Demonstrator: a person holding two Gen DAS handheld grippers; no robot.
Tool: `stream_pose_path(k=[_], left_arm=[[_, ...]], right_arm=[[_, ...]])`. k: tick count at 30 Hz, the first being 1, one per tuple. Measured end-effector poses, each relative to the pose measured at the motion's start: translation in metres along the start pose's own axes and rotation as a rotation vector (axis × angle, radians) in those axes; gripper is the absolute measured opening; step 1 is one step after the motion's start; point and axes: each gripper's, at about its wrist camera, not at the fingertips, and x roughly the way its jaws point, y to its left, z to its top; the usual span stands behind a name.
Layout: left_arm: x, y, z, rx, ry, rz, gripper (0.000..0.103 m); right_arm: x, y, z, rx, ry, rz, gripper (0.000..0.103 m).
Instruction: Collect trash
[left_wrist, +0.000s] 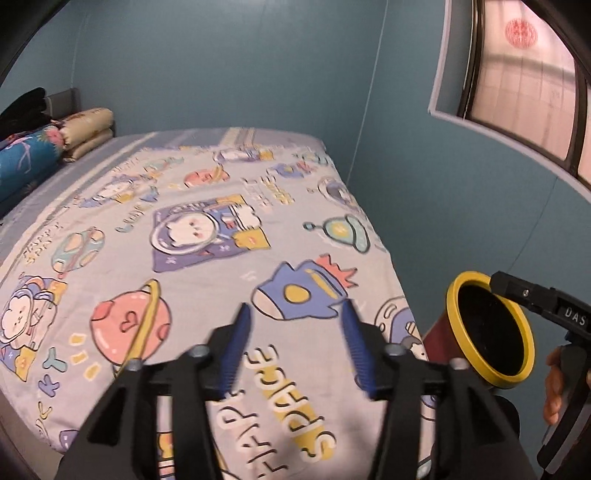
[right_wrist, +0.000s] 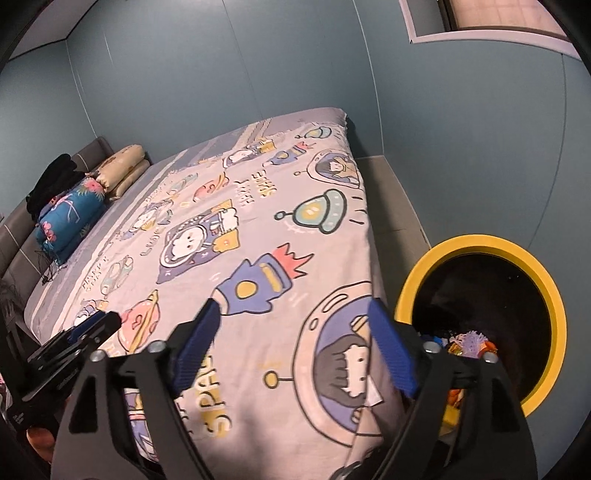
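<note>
The left hand-held gripper (left_wrist: 293, 314), black plastic with ribbed blue pads, stands with its jaws apart and nothing between them, above the near end of the bed. The right hand-held gripper (right_wrist: 291, 314), of the same build, has its jaws spread wide and is likewise empty. In the left wrist view its black arm shows at the right edge, with the white letters "DAS" on it and a person's fingers (left_wrist: 554, 387) wrapped around the handle.

Just beside the bed's near corner, on the floor, stands the round dark-red trash bin with a thick yellow rim (right_wrist: 480, 243); small colourful scraps of trash (right_wrist: 469, 341) lie at its bottom.

The soft lilac bedsheet with cartoon space prints (left_wrist: 207, 273) lies flat over the mattress, showing rockets, ringed planets and saucers, with "SPACE" readable in yellow letters.

Farther off, by the grey padded headboard (right_wrist: 22, 221), lie a rolled blue floral quilt (right_wrist: 70, 218) and a folded beige blanket (right_wrist: 122, 166). Beyond them is the plain teal wall (left_wrist: 221, 66).
</note>
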Motion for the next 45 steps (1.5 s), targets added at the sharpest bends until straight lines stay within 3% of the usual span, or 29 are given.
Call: stream_pose_path(k=[4,13,19,26,45], left_arm=[[-0.032,0.009,-0.004,0.018,-0.105,0.048,0.073],[-0.086,0.018,-0.019,0.014,-0.272,0.067,0.094],[-0.112,0.019,-0.028,-0.005,-0.337,0.087,0.095],[-0.127,0.027,-0.03,-0.054,-0.359,0.107,0.095],[-0.126,0.03,-0.036,-0.06,-0.376,0.133,0.095]], right_arm=[[-0.015,0.015,-0.007,-0.009,-0.048,-0.012,0.091],[-0.053,0.049,-0.029,-0.069,-0.228,-0.123,0.095],[-0.069,0.062,-0.042,-0.068,-0.303,-0.163,0.095],[-0.085,0.071,-0.053,-0.066,-0.364,-0.184,0.095],[-0.078,0.074,-0.061,-0.048,-0.352,-0.203,0.095]])
